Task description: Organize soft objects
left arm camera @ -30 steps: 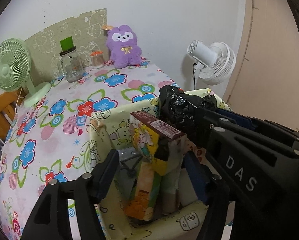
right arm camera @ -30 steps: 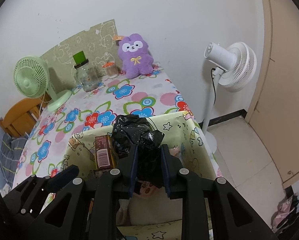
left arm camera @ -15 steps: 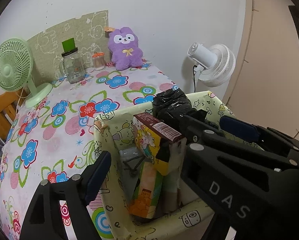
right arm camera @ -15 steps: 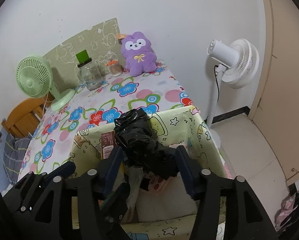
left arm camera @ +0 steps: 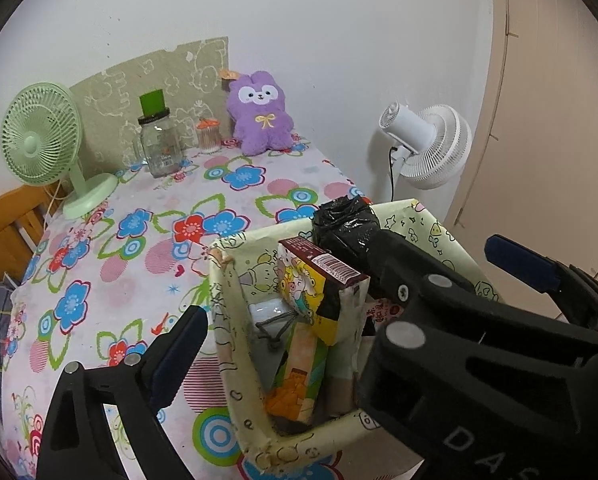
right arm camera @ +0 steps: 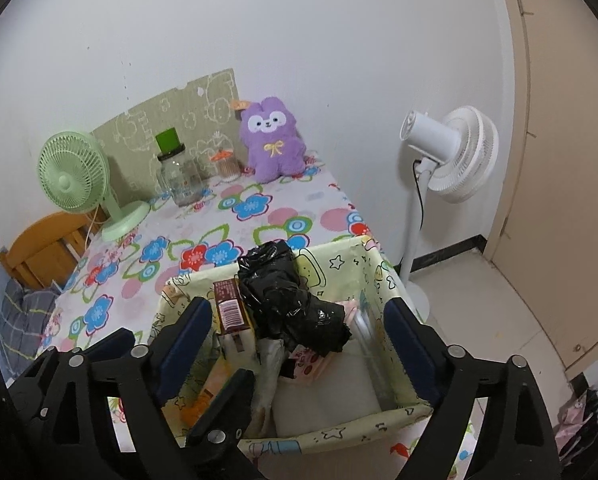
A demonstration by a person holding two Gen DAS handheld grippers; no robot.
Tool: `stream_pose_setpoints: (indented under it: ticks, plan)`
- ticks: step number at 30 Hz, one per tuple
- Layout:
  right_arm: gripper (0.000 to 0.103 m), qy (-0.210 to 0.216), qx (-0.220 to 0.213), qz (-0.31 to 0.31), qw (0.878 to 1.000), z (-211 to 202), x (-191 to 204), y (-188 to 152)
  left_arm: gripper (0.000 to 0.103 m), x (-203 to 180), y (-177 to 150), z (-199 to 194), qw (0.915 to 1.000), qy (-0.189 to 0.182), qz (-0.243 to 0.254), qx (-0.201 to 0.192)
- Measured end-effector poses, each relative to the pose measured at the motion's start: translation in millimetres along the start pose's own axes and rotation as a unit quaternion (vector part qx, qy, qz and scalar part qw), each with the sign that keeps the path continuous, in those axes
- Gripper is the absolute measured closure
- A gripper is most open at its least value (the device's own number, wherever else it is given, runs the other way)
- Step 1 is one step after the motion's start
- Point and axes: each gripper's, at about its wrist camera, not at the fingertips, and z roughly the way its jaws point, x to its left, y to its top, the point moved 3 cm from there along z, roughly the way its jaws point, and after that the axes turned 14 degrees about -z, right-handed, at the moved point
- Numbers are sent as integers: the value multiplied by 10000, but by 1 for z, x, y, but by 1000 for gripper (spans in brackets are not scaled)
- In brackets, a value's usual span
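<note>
Both grippers are matte black plastic — angular linkage arms pinned with round silver screws, dark blue pads lining the jaws; white letters "DAS" mark the right gripper (left arm camera: 439,268).

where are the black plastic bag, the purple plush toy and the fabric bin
black plastic bag (right arm camera: 283,300), right wrist view, crumpled middle
purple plush toy (right arm camera: 273,146), right wrist view, chest bow
fabric bin (right arm camera: 339,434), right wrist view, near rim

The letters "DA" are legible on the right gripper (left arm camera: 431,260) body; the carton (left arm camera: 319,276) barcode print is too small to read.
</note>
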Motion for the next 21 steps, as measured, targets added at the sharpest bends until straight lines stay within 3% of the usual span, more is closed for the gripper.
stream_pose_setpoints:
  ticks: [21]
  plan:
    - [2,-26,-578,-371,9976,-51,47,10,0,37,3,-59,9975,167,-200,-657]
